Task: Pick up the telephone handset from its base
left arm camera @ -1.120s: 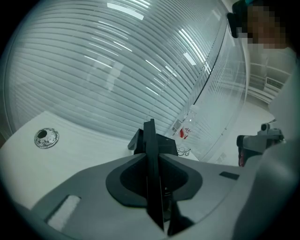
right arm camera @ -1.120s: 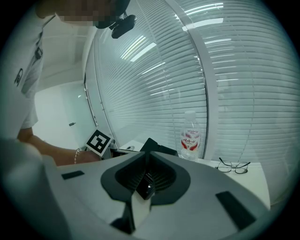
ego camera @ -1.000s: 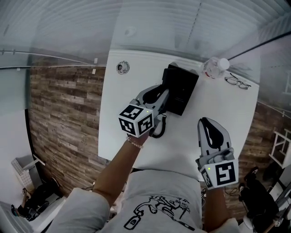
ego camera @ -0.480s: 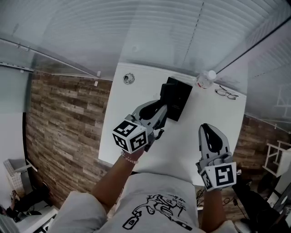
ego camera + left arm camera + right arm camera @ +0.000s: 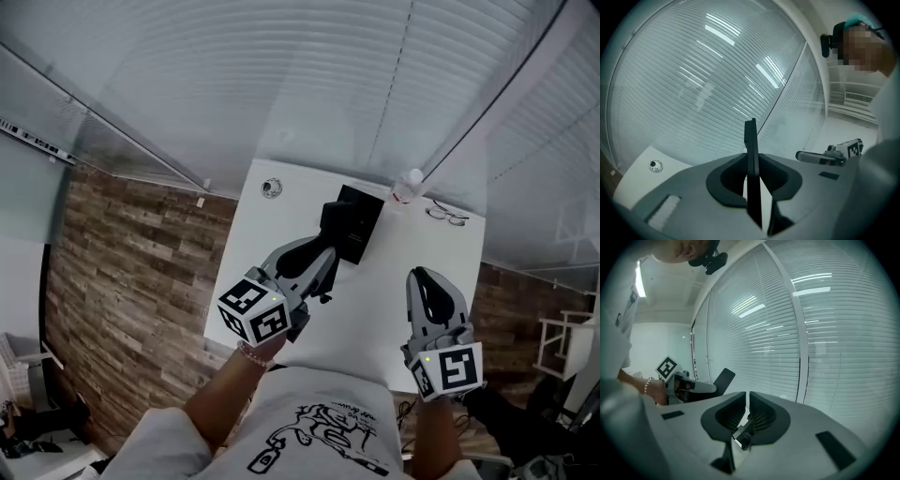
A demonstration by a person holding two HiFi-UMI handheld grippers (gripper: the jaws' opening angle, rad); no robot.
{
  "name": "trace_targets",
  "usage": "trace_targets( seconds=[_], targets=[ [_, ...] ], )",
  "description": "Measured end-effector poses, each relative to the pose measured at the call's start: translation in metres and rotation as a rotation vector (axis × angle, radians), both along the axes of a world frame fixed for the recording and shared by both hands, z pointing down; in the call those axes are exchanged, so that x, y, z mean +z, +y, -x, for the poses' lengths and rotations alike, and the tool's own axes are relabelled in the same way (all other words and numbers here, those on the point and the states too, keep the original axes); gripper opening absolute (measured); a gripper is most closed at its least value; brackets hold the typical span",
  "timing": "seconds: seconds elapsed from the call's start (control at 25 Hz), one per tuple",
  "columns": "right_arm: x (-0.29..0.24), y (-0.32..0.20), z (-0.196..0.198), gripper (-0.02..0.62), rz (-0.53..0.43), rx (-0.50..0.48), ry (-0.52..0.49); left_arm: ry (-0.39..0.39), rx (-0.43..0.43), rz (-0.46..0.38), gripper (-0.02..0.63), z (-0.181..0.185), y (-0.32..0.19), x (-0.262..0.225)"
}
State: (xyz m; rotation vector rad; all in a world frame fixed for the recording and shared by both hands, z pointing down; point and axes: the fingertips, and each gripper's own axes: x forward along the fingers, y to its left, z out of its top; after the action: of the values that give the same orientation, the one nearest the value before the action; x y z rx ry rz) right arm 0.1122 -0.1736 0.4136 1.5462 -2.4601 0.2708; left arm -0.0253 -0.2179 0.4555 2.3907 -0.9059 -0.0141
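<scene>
The left claw (image 5: 751,155) is closed on the telephone handset (image 5: 750,137). Its two jaws press the flat sides of the thin black handset, which stands on edge between them and sticks out past their tips. In the right gripper view the handset shows as a dark slab held in the air in front of the window blinds (image 5: 778,324). The black base (image 5: 366,217) sits on the white counter (image 5: 394,291), near its far edge. A clear bottle (image 5: 406,187) and a pair of glasses (image 5: 447,216) lie just beyond the base, and a small round fitting (image 5: 272,188) sits at the far left corner. The right claw (image 5: 747,394) hangs over the counter's near right side, its jaws drawn to a thin slit with nothing in it.
</scene>
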Motion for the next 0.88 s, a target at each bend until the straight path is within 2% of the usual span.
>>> trace_targets(
  seconds=[0.36,0.88],
  targets=[
    [-0.041,0.024,0.003,0.021,-0.049,0.002,0.004,0.044,-0.011,-0.085,0.072,0.008,0.037,-0.063],
    [-0.103,0.053,0.011,0.021,-0.11,-0.007,0.005,0.088,0.003,-0.157,0.072,0.015,0.076,-0.13]
  ],
)
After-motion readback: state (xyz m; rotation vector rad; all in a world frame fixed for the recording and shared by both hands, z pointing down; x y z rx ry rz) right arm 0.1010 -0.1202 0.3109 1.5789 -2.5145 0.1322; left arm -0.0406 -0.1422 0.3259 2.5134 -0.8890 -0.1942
